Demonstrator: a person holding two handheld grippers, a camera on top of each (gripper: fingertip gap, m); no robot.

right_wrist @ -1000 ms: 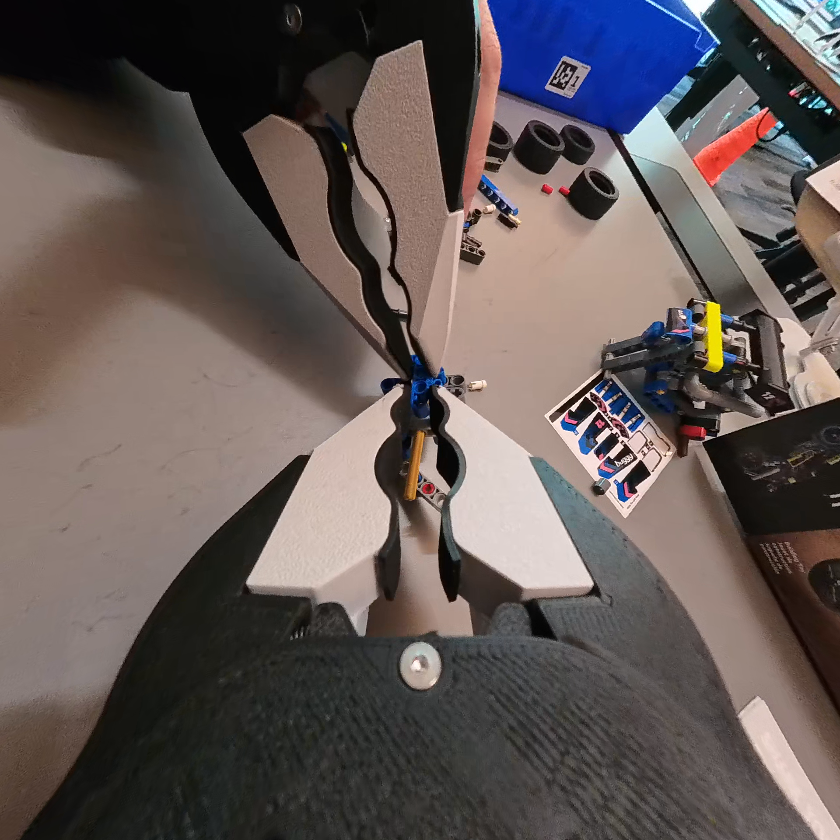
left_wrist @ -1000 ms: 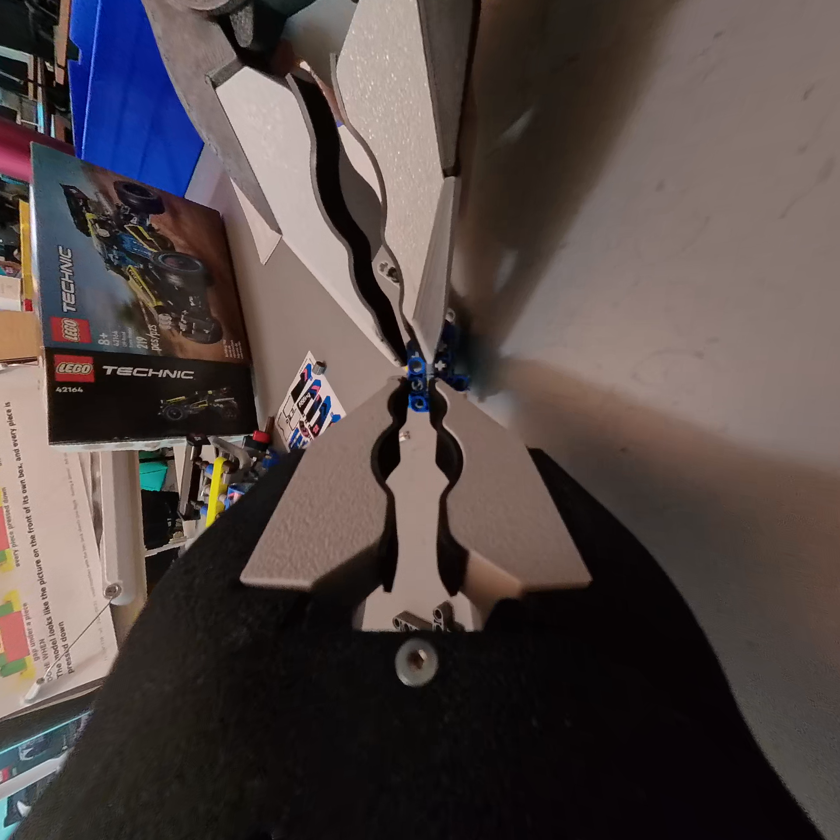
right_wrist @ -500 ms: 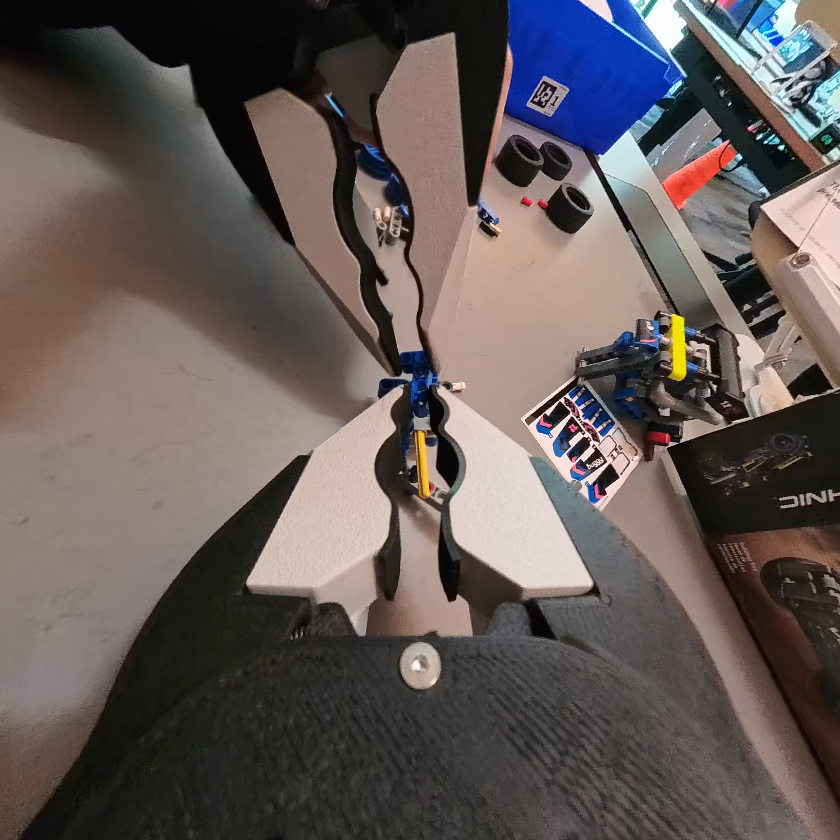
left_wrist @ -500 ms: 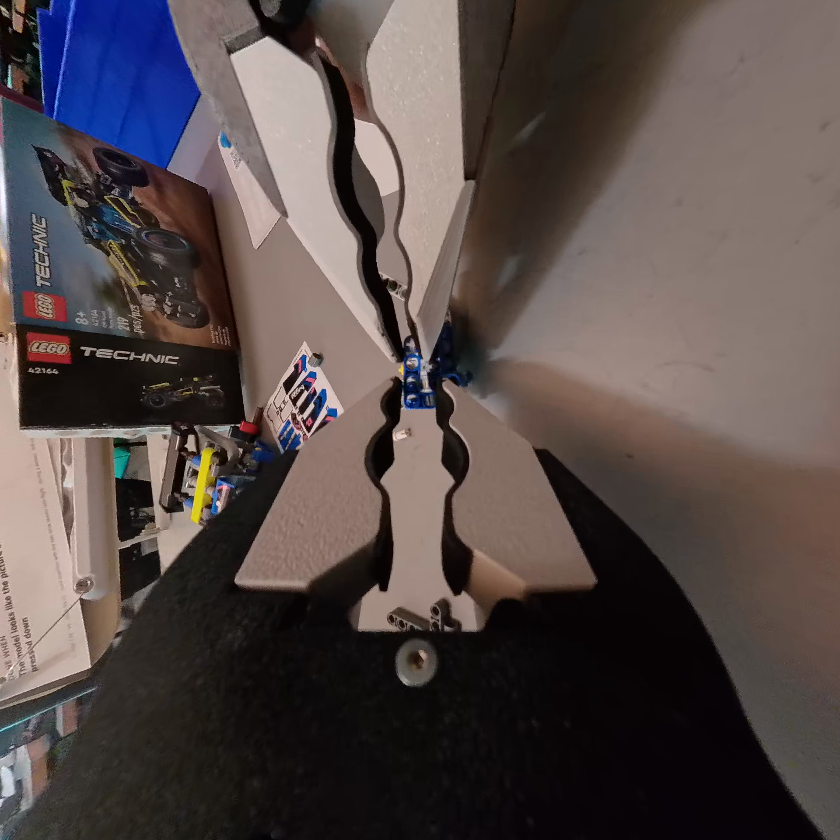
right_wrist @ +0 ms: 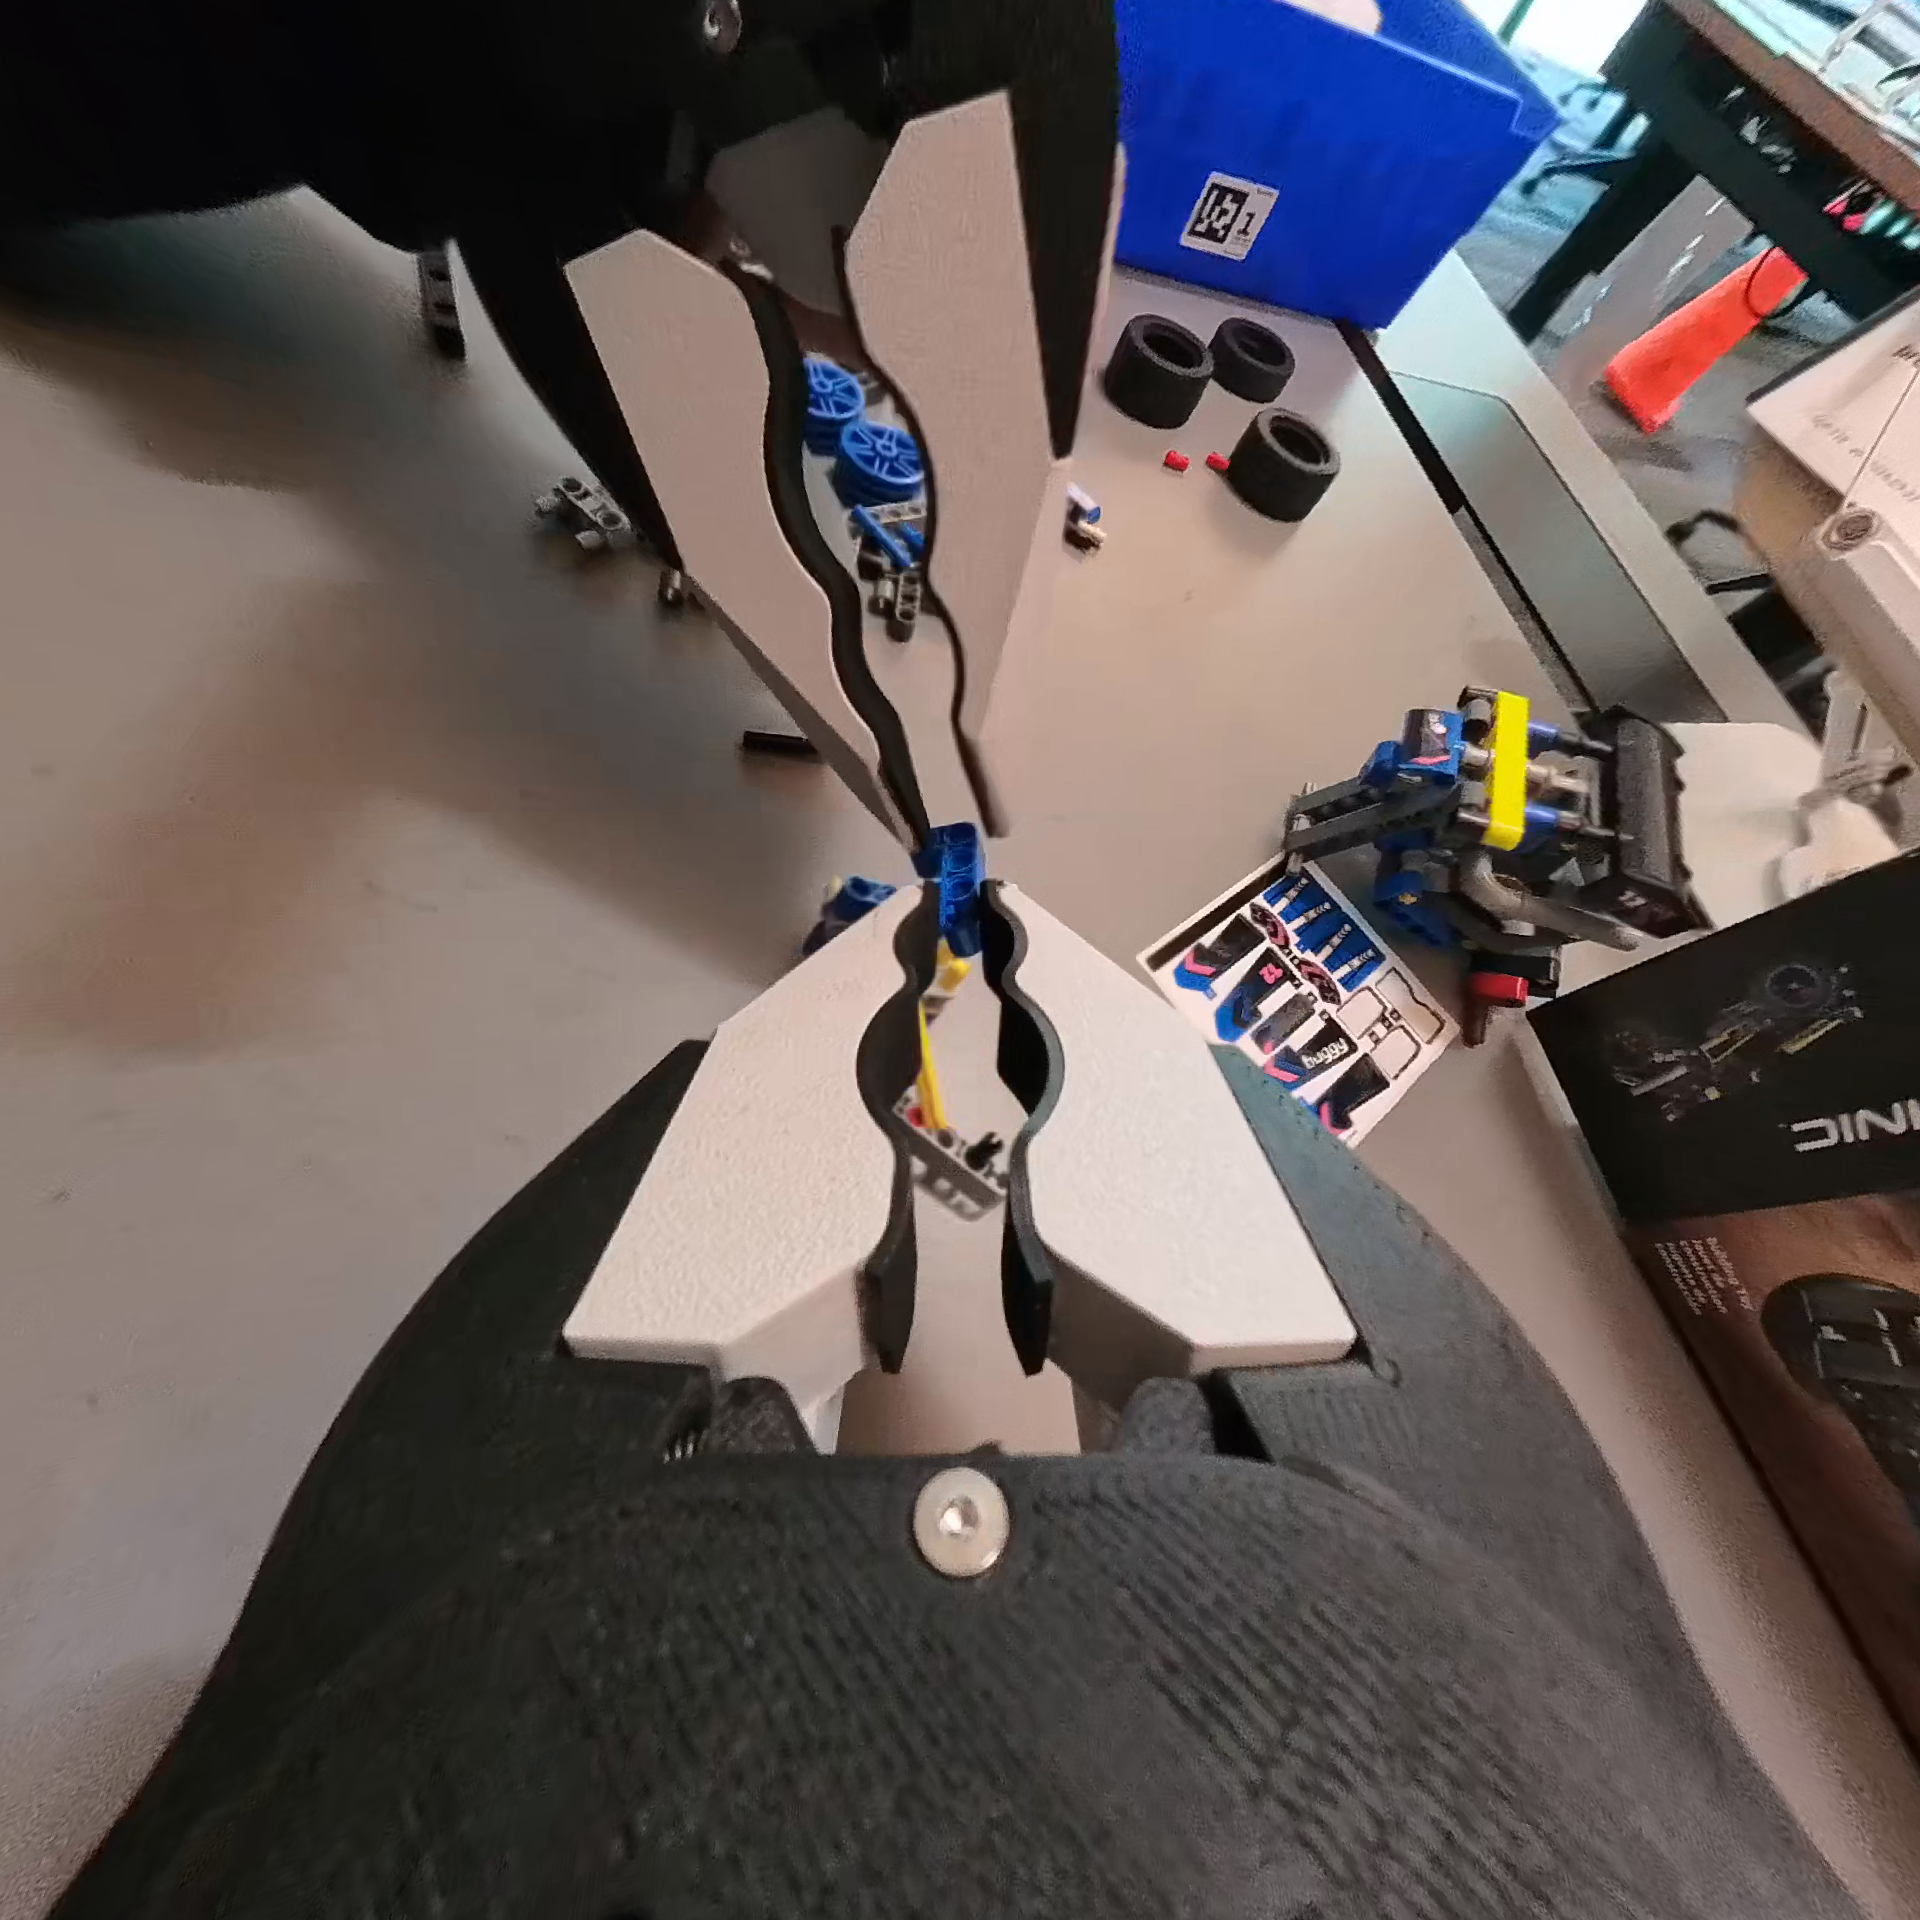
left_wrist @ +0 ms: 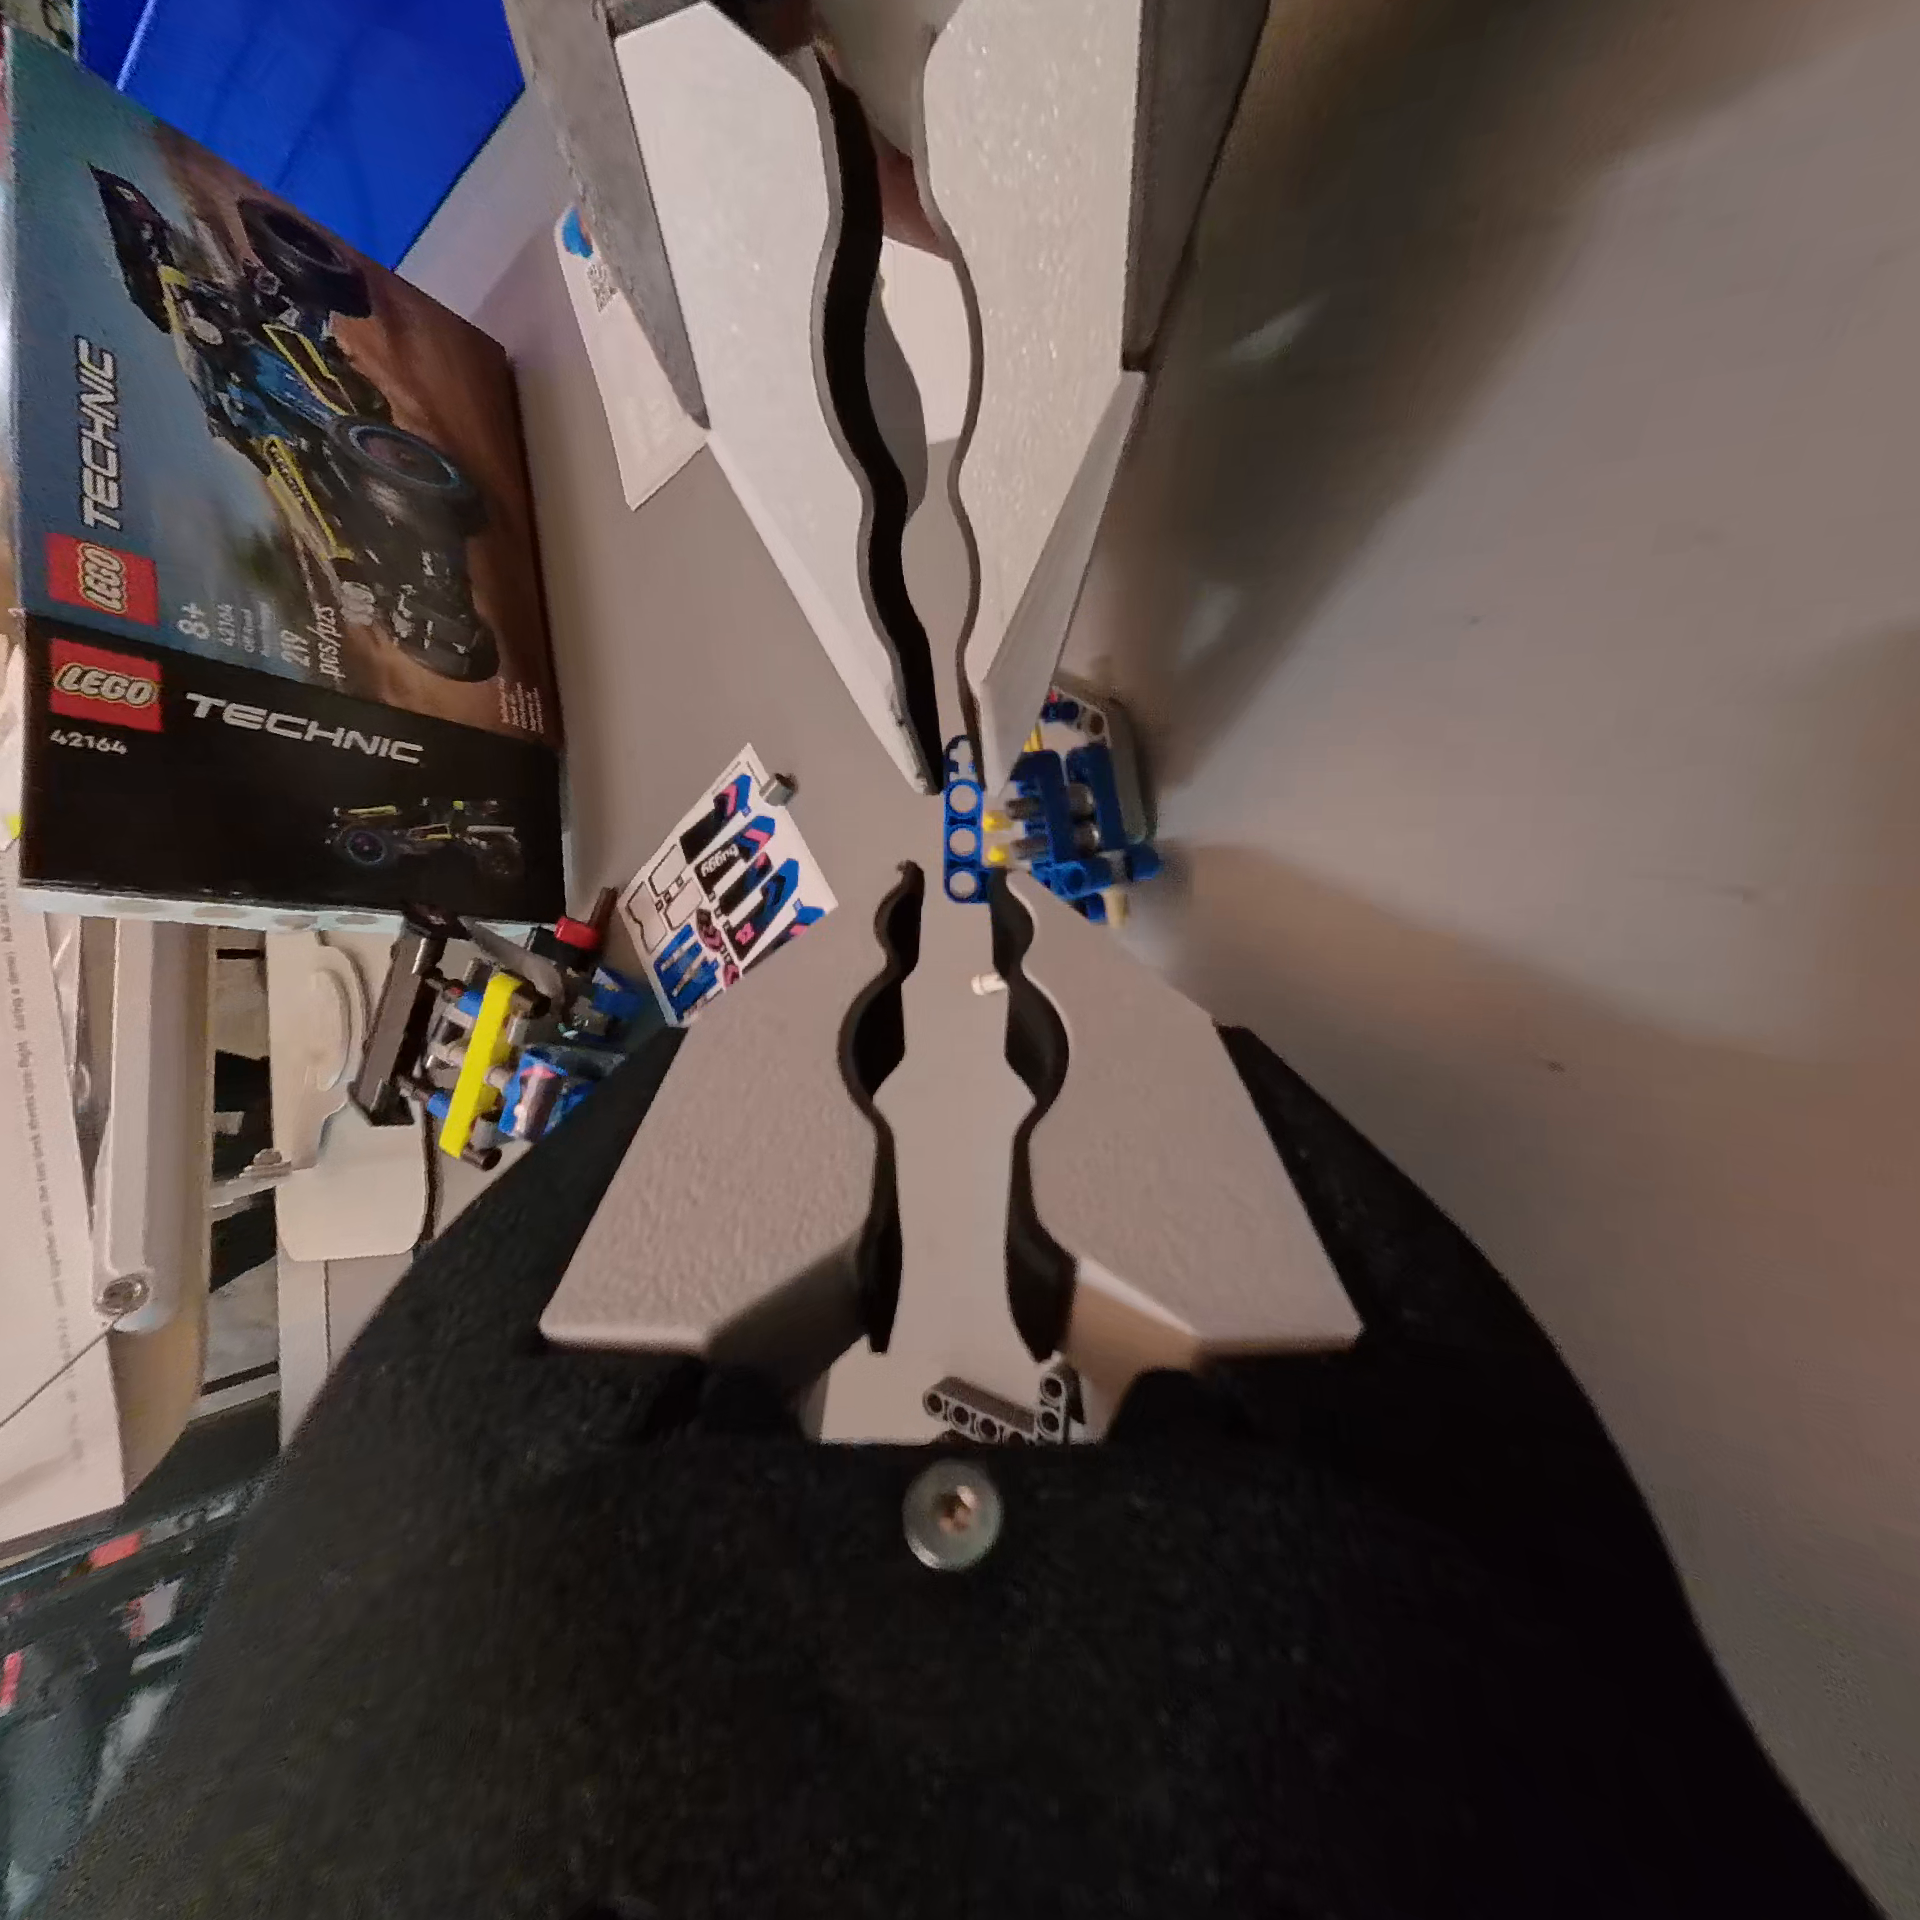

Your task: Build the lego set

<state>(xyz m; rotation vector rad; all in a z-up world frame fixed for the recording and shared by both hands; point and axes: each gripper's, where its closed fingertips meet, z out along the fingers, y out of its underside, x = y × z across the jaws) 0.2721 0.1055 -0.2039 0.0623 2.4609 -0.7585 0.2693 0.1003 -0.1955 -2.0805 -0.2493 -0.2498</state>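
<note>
A small blue lego assembly [left_wrist: 1070, 821] with grey and yellow bits hangs above the grey table between both grippers. In the left wrist view my left gripper [left_wrist: 954, 883] is open, its tips loosely on either side of the bottom end of the assembly's blue beam [left_wrist: 962, 831]. My right gripper [left_wrist: 954, 753] comes in from the top and is shut on the assembly. In the right wrist view my right gripper [right_wrist: 956, 899] pinches the blue assembly [right_wrist: 958, 873]. The left gripper [right_wrist: 954, 826] faces it with its jaws parted. A yellow axle [right_wrist: 928, 1060] shows behind the right fingers.
The set's box [left_wrist: 281, 582], a sticker sheet [right_wrist: 1299, 987] and a part-built buggy chassis [right_wrist: 1507, 821] lie to one side. Black tyres [right_wrist: 1158, 369], blue rims [right_wrist: 862, 436], loose pieces [right_wrist: 582, 509] and a blue bin [right_wrist: 1320, 135] sit farther back. The grippers are tip to tip, or close to it.
My left gripper has opened and let go of the blue assembly. The right gripper still holds it. Both views have shifted, with more of the table pieces showing.
</note>
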